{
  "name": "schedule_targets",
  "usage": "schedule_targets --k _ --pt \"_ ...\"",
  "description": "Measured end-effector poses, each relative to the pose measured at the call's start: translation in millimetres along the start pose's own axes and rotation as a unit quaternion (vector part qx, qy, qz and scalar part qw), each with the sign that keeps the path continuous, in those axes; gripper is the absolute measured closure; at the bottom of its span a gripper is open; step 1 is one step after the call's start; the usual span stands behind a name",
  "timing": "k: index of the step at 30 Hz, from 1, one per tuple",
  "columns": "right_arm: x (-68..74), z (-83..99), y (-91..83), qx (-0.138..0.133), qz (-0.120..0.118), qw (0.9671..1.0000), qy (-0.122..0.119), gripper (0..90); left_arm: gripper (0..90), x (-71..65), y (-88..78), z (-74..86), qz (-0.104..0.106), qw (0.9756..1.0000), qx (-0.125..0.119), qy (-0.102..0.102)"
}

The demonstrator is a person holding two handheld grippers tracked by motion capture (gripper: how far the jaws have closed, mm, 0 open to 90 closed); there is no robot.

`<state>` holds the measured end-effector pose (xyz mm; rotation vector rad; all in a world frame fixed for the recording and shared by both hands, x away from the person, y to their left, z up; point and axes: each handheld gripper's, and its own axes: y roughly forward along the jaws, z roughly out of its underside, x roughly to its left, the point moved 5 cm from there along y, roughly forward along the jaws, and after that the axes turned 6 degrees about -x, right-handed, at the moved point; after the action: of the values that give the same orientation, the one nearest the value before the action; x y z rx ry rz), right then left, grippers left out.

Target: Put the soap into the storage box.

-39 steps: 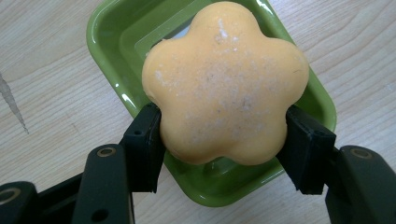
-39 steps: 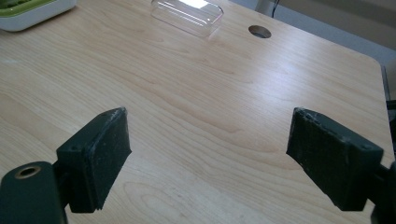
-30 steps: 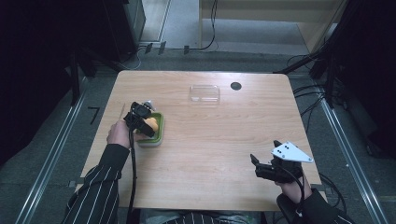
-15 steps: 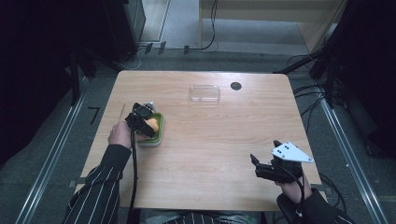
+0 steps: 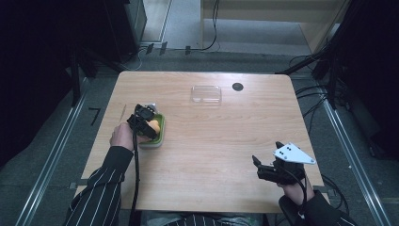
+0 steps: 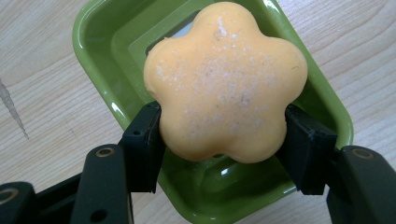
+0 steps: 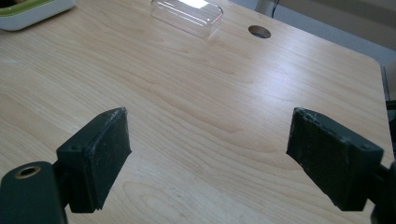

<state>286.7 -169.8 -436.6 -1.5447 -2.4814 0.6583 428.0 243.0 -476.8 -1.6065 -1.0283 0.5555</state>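
Left gripper view: orange flower-shaped soap point(image 6: 226, 84), white-speckled.

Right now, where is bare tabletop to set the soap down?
Bare wood spans the middle, between the green dish, the clear lid and the open right gripper. It is crowded at the dish, where the left gripper holds the orange soap.

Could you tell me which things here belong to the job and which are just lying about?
In use: orange flower-shaped soap, held in the left claw; green soap dish beneath it.
Lying about: clear lid; right claw, open over bare table.
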Motion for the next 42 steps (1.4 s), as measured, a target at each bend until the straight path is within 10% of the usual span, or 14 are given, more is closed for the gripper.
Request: schedule_targets --k 42 --pt "-3.6 2.9 -6.7 -0.002 0.01 0.9999 0.007 13.7 16.0 -2.6 -24.5 -1.0 -0.006 0.999 -0.036 -0.024"
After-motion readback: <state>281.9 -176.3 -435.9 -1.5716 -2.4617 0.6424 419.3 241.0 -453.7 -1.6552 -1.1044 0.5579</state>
